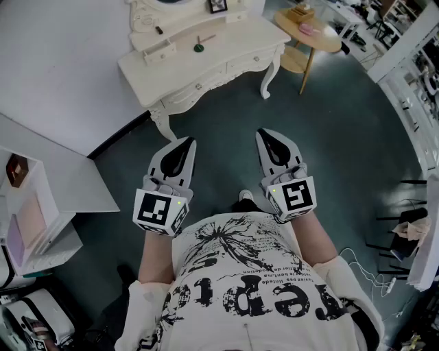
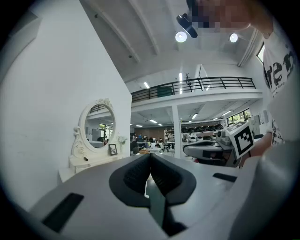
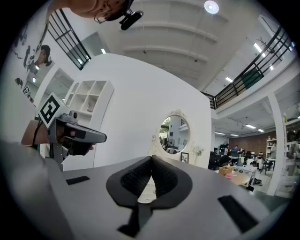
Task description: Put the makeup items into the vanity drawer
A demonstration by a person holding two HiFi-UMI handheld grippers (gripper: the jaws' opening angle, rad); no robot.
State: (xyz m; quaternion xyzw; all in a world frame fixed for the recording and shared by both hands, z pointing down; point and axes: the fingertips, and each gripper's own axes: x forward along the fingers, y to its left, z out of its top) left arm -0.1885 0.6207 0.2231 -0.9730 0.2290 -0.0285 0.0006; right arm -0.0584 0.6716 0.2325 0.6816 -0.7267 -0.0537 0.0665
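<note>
The cream vanity (image 1: 233,51) stands ahead of me against the white wall. On its top lie a dark green round item (image 1: 198,47), a thin brush (image 1: 206,38) and a small dark item (image 1: 158,29). A small upper drawer (image 1: 159,49) sticks out a little. My left gripper (image 1: 188,141) and right gripper (image 1: 263,132) hover side by side over the dark floor, well short of the vanity. Both are shut and empty. The left gripper (image 2: 150,155) points toward the oval mirror (image 2: 96,126); the right gripper (image 3: 151,158) faces the same mirror (image 3: 172,133).
A round wooden side table (image 1: 322,38) with a pink item (image 1: 305,29) stands right of the vanity. A white shelf unit (image 1: 31,206) is at my left, and cables (image 1: 363,267) lie on the floor at my right. A picture frame (image 1: 217,5) sits on the vanity.
</note>
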